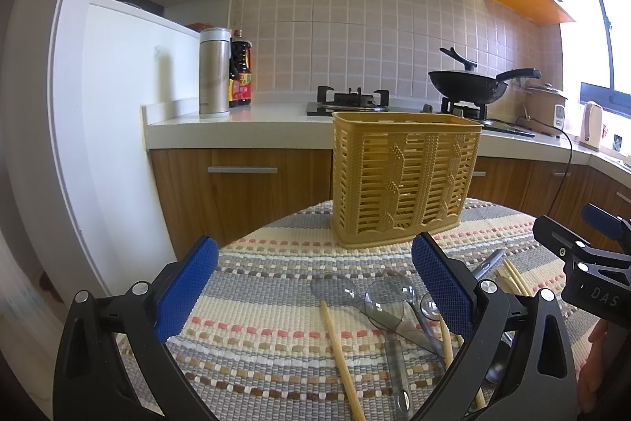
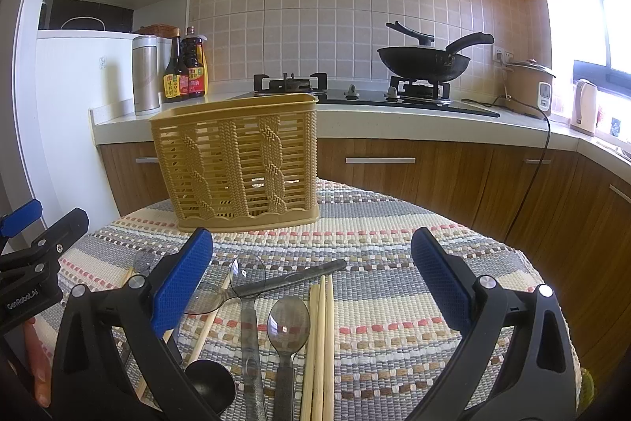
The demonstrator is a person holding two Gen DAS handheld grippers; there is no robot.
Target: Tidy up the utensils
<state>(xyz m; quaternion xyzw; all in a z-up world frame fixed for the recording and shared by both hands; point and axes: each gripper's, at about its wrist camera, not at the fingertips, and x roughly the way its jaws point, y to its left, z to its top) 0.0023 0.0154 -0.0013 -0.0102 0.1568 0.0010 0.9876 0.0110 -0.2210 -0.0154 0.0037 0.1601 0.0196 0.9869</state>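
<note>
Standing upright on the far part of the round surface (image 2: 394, 223) is a tan plastic utensil basket (image 2: 236, 160), rectangular, with slatted walls, moulded braid columns and a scalloped foot. A woven cloth with grey, cream, pink and brown stripes covers the surface.

Nearer lie the loose utensils. A bundle of pale wooden chopsticks (image 2: 321, 342) lies side by side, pointing toward the basket. Just left of them is a clear plastic spoon (image 2: 288, 322), bowl up, and a second clear spoon (image 2: 246, 275) with a round transparent bowl. A grey metal handle (image 2: 299, 277) lies crosswise over that one. A black ladle bowl (image 2: 209, 385) sits at the near edge, partly hidden. From the left wrist view a single chopstick (image 1: 341, 362) lies apart from the clear spoons (image 1: 390, 302).

Both tools have black frames and blue pads with a fine diamond texture. The right tool (image 2: 311, 287) is spread wide, gripping nothing, hovering over the spoons and chopsticks. The left tool (image 1: 313, 287) is also spread wide and empty, its right pad (image 1: 441, 287) above the clear spoons; whether it touches them is unclear.
</note>
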